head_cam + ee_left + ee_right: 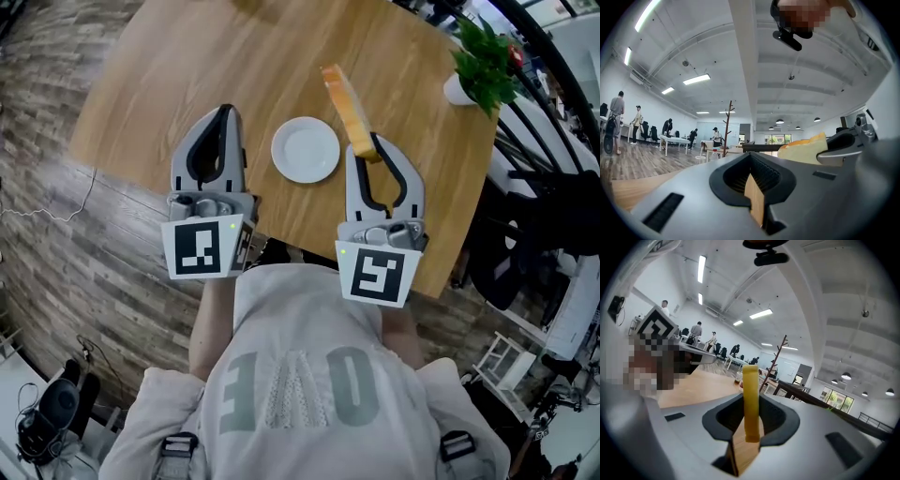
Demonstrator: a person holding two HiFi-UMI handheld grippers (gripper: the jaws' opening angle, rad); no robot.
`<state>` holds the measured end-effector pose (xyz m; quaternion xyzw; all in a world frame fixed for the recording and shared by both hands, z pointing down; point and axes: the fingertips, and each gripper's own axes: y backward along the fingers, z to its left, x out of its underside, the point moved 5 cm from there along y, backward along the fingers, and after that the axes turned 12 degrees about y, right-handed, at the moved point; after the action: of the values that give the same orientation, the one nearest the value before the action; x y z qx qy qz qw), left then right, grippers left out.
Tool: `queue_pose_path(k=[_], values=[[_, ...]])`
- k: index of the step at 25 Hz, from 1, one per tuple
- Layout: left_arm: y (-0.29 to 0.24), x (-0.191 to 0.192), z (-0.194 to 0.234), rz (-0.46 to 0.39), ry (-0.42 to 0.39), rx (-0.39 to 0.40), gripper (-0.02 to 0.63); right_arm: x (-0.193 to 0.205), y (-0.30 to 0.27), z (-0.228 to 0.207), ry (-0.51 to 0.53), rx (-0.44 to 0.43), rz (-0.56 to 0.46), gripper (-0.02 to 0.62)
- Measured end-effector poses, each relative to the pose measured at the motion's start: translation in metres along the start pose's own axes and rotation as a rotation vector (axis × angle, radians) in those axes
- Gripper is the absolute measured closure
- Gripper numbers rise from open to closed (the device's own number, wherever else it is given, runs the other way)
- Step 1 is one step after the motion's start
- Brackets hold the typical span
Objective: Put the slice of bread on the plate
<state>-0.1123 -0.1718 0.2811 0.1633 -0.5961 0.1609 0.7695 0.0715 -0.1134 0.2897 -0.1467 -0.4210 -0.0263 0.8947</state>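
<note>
Head view showed you at the near edge of a wooden table [187, 84], with 1 gripper in each hand. Your right gripper [372, 142] was clenched on the slice of bread [349, 108], which stuck out past the jaw tips toward the far side, leaning a little left. The slice was held just right of the white plate [306, 150], not on it. The right gripper view gave you the slice edge-on and upright, pinched between the 2 jaws. Your left gripper [225, 112] sat just left of the plate, its jaws clenched together and empty. Its own view showed only a sliver of table through the gap. A potted plant [483, 61] stood at the far right corner.
</note>
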Motion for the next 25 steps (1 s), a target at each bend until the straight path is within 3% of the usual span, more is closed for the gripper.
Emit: queue_pose_path(k=[7, 12, 15, 25], values=[[-0.001, 0.026, 0.000, 0.071, 0.008, -0.032, 0.598, 0.026, -0.028, 0.035, 0.316, -0.101, 0.144, 0.503], [0.003, 0.055, 0.013, 0.157, 0.014, -0.070, 0.598, 0.054, -0.045, 0.070, 0.545, -0.127, 0.227, 0.503], [0.006, 0.073, 0.024, 0.205, 0.051, -0.105, 0.598, 0.070, -0.056, 0.088, 0.614, -0.168, 0.267, 0.503], [0.025, 0.075, 0.054, 0.180, 0.073, -0.223, 0.598, 0.102, -0.074, 0.126, 0.730, -0.253, 0.315, 0.502]])
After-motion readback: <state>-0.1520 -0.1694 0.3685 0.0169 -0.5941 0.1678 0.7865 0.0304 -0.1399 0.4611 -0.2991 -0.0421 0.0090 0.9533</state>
